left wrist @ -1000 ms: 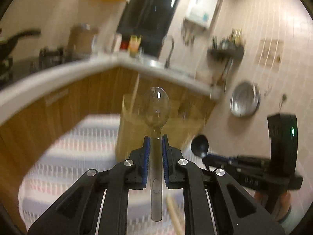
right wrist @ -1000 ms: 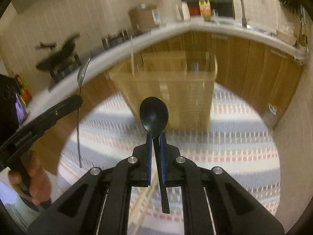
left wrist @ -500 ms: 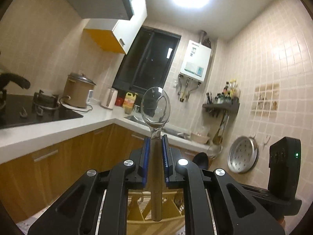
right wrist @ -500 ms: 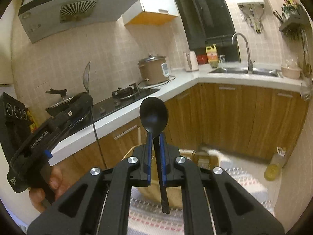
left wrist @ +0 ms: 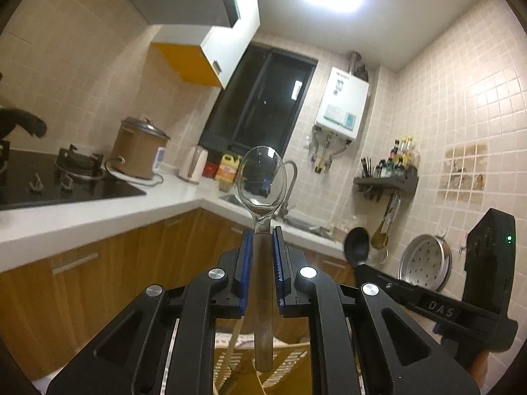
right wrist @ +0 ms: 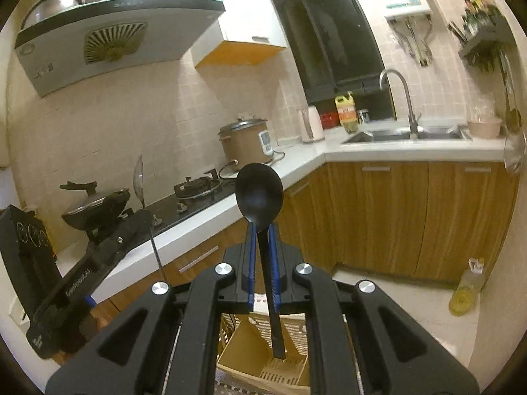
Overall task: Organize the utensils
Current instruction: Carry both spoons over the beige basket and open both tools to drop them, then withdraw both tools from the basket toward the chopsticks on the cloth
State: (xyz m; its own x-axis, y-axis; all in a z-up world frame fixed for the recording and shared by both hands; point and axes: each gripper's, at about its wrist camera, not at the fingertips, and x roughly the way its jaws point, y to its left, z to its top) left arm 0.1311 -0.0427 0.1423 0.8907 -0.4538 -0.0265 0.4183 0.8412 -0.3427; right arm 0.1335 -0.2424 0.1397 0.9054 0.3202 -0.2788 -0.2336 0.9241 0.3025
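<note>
My left gripper (left wrist: 262, 235) is shut on a clear plastic spoon (left wrist: 261, 177), bowl up and handle hanging down between the blue pads. My right gripper (right wrist: 262, 232) is shut on a black spoon (right wrist: 259, 194), also bowl up. Both are raised and point across the kitchen. In the left wrist view the right gripper (left wrist: 360, 265) with its black spoon (left wrist: 356, 247) shows at the right. The right wrist view has the left gripper (right wrist: 145, 212) at the left, holding the clear spoon (right wrist: 139, 179). A slatted wooden utensil holder (right wrist: 250, 352) shows low down behind my fingers, partly hidden.
A white counter (left wrist: 98, 214) runs along wooden cabinets (right wrist: 411, 214) with a hob (right wrist: 194, 194), a wok (right wrist: 95, 209), a rice cooker (right wrist: 247, 141) and a sink with a tap (right wrist: 402, 98). A bottle (right wrist: 466, 293) stands on the floor at right. A perforated pan (left wrist: 425, 261) hangs on the tiled wall.
Both grippers have lifted and tilted up with their spoons. The views went from the utensil holder on the striped mat to the counter and walls; the holder dropped to the bottom edge.
</note>
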